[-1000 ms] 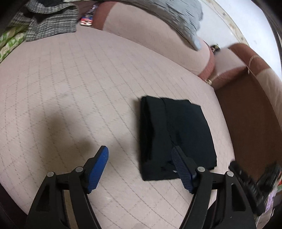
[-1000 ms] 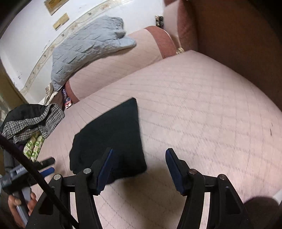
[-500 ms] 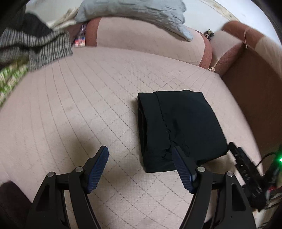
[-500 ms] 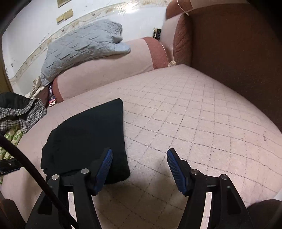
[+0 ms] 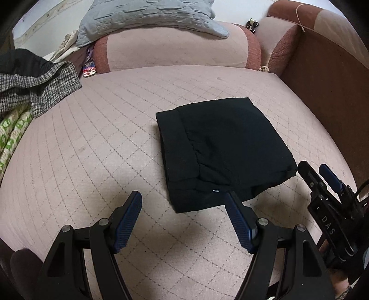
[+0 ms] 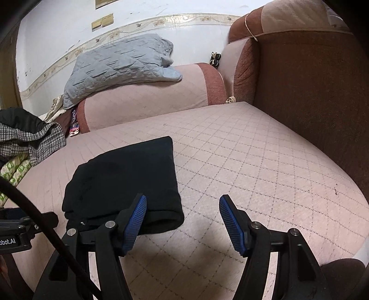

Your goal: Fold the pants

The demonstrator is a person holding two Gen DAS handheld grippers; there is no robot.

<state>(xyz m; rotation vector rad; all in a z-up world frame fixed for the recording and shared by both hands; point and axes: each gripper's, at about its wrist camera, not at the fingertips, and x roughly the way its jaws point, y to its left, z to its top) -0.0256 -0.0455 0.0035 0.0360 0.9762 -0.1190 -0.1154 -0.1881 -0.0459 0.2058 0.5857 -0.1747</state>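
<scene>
The black pants [image 5: 221, 150] lie folded into a compact rectangle on the pink quilted sofa seat [image 5: 92, 150]. My left gripper [image 5: 183, 203] is open and empty, held just in front of the pants' near edge. My right gripper [image 6: 182, 205] is open and empty, to the right of the pants [image 6: 124, 180], with its left finger over their near corner. The right gripper also shows at the right edge of the left wrist view [image 5: 322, 175].
A grey quilted blanket [image 5: 147, 18] lies over the sofa's backrest [image 5: 175, 53]. A checked garment pile [image 5: 34, 85] and green patterned fabric [image 5: 11, 138] sit at the left. The brown armrest [image 6: 311, 92] rises on the right.
Both grippers have pulled back and tilted up from the pants, which now sit farther ahead in both views. The folded pants have not moved on the seat.
</scene>
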